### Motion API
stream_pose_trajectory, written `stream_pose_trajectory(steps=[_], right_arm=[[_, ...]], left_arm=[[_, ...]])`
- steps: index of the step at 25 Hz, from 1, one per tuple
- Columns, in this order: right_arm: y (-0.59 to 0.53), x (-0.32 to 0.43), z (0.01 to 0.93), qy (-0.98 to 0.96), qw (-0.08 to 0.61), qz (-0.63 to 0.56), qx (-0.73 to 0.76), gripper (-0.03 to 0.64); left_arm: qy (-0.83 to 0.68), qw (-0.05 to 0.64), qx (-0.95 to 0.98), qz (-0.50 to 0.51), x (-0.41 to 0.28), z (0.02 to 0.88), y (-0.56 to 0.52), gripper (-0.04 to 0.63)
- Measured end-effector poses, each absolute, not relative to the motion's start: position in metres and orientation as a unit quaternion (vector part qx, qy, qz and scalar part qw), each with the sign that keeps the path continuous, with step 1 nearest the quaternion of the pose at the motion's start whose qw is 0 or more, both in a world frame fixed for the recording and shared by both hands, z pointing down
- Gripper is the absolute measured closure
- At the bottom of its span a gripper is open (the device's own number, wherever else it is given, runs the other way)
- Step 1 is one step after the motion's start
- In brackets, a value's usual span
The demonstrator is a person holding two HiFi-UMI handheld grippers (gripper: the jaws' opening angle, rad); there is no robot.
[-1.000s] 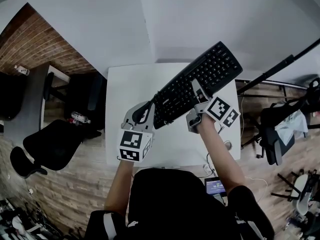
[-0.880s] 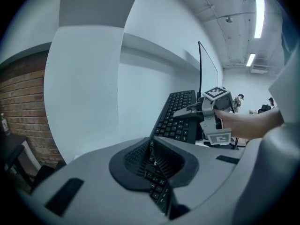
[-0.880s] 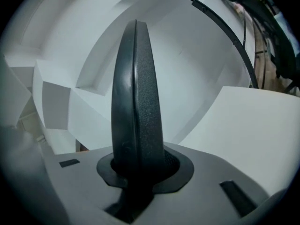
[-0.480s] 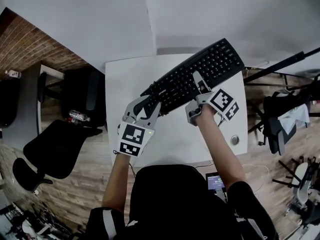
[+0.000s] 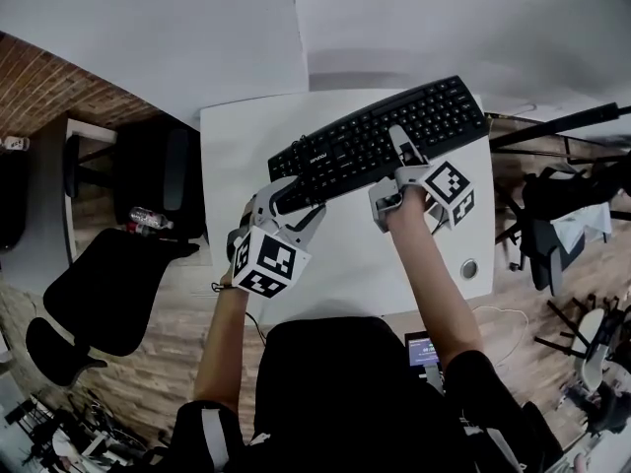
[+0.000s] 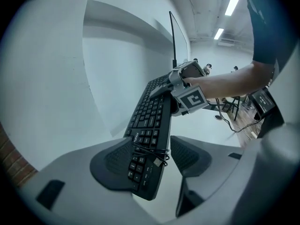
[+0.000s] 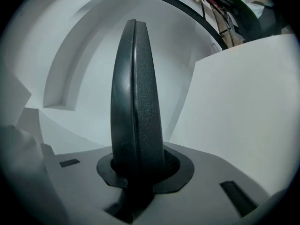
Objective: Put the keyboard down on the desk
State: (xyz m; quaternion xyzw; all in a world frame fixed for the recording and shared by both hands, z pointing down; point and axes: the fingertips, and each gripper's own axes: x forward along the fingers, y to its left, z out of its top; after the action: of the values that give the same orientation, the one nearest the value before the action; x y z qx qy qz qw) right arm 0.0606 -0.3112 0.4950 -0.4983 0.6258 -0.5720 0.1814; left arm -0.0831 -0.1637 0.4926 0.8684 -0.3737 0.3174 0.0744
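Left claw (image 6: 154, 159) opening, pads (image 6: 112, 162) parting from the end of the long black plastic keyboard (image 5: 375, 141) lying between them; right claw (image 5: 391, 177) clamped on its long edge. Looks set on the white bench (image 5: 232, 151) under both claws, only the right release left, I reckon

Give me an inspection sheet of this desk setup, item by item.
Surface: white desk against a white wall.
Job's things: black keyboard slantwise over the desk's far half; contact with it cannot be told.
Clutter: one small round fitting near the desk's right edge.
Grippers: left gripper jaws opening, keyboard's left end between them; right gripper shut on the keyboard's near edge.
Cables: keyboard's own cable bundled around its left end.
Surroundings: black office chair, bottle and brick wall at left.
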Motion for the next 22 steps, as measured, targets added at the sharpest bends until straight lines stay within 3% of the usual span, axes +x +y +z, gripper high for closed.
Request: stream_pose_trajectory(steps=[9,22], right_arm=[[-0.316,0.066,0.534,0.573,0.203,-0.610,-0.508,0.511],[-0.321,0.057,0.585,0.514,0.192,-0.645,-0.532,0.511]], left_arm=[[-0.327,0.017,0.862,0.388,-0.069,0.532,-0.170,0.291],[-0.338,-0.005,0.830,0.443,-0.084,0.573,-0.203,0.285]])
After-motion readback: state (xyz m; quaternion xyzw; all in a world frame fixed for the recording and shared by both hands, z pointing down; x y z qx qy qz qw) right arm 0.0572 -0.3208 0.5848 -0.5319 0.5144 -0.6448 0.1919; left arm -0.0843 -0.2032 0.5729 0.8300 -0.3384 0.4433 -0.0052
